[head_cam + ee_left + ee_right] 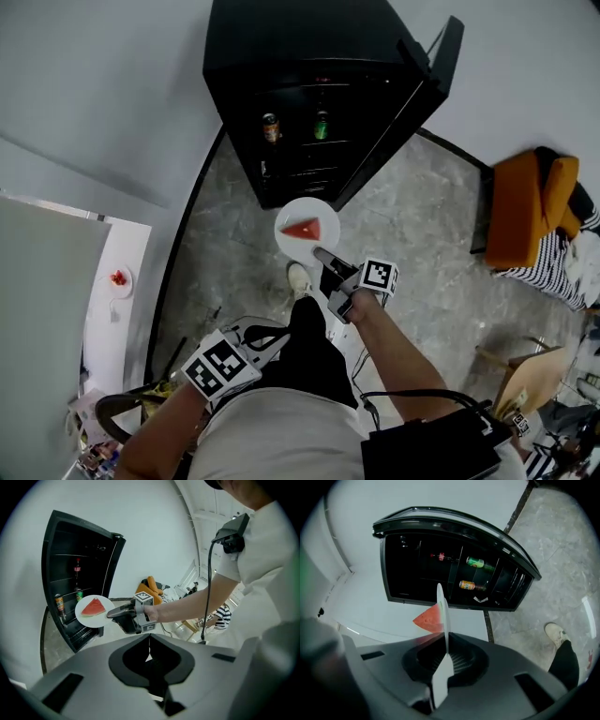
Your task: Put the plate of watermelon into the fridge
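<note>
A white plate (305,234) carries one red watermelon wedge (302,228). My right gripper (325,255) is shut on the plate's near rim and holds it level in the air, just in front of the open black fridge (309,94). The left gripper view shows the same plate (93,616), the wedge (93,607) and the right gripper (111,613) before the fridge (75,573). In the right gripper view the plate (440,613) appears edge-on between the jaws, with the wedge (428,619) on its left face. My left gripper (279,336) hangs low by my hip, shut and empty.
Two drink cans (271,127) (322,125) stand on a fridge shelf, and the fridge door (422,89) is swung open to the right. My shoe (298,278) is below the plate. An orange chair (530,211) stands at the right, and a white table (127,253) holding a small dish is at the left.
</note>
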A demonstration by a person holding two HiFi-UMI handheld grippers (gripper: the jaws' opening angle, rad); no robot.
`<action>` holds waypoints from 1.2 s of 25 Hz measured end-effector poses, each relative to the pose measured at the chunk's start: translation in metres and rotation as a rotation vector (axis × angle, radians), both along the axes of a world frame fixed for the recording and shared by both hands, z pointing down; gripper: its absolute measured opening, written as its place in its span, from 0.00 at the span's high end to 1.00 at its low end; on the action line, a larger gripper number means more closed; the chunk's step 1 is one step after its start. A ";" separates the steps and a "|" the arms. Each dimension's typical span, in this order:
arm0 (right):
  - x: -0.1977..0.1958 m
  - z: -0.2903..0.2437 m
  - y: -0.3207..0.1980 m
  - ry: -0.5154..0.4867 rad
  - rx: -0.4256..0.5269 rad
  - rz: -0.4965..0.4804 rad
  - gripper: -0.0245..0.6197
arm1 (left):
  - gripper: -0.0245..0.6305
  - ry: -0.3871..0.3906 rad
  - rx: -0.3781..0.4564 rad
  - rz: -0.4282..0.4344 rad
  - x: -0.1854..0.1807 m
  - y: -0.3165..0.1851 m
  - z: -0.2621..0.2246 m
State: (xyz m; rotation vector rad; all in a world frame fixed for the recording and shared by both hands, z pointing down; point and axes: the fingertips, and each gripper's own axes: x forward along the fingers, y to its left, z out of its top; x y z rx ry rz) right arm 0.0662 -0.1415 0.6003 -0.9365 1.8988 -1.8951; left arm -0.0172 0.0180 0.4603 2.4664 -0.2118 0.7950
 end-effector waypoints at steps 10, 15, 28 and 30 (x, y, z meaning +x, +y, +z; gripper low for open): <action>0.012 0.094 -0.127 -0.031 -0.072 0.050 0.93 | 0.94 -0.008 -0.003 -0.033 0.036 -0.096 0.034; 0.004 0.123 -0.172 -0.038 -0.070 0.060 0.93 | 0.94 -0.015 -0.006 -0.031 0.044 -0.121 0.049; 0.008 0.177 -0.250 -0.110 -0.115 0.194 0.93 | 0.94 -0.063 -0.077 -0.072 0.049 -0.135 0.081; 0.010 0.186 -0.260 -0.106 -0.123 0.212 0.93 | 0.94 -0.071 -0.087 -0.073 0.049 -0.135 0.086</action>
